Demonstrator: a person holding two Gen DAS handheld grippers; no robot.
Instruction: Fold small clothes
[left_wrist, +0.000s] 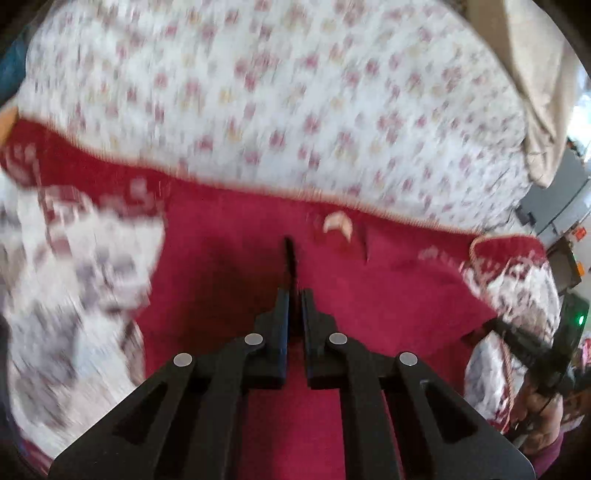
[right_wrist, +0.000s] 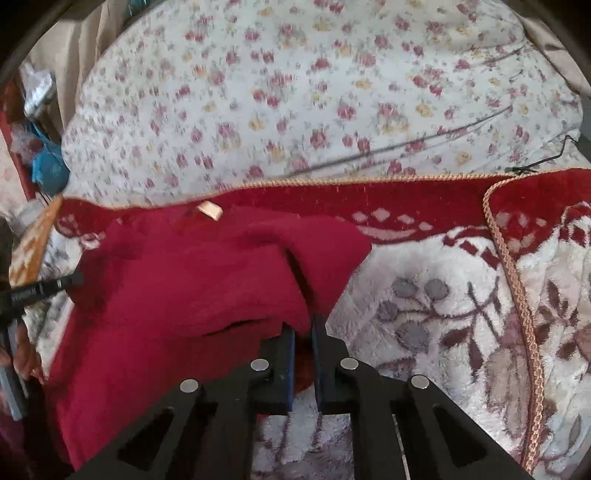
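A small crimson knitted garment (right_wrist: 177, 295) lies rumpled on a plush red-and-white blanket with a grey-brown leaf pattern (right_wrist: 443, 306), spread over a bed. A pale fabric label (right_wrist: 209, 211) shows at the garment's far edge, close to the blanket's braided gold trim (right_wrist: 332, 181). In the right wrist view the cloth bunches into a raised fold with a dark crease, and its right edge drapes down towards the black right gripper (right_wrist: 303, 334), whose fingers stand narrowly apart, pinching that near right edge. The black left gripper (left_wrist: 293, 295) hangs over the middle of the garment (left_wrist: 332, 288), its fingers drawn close together on a thin ridge of the red cloth; this view is blurred.

Beyond the gold trim, a white bedsheet with small pink and yellow flowers (right_wrist: 295, 92) stretches far across the bed. To the right of the garment the blanket lies bare, with a second trimmed edge (right_wrist: 517, 288) curving near to far.
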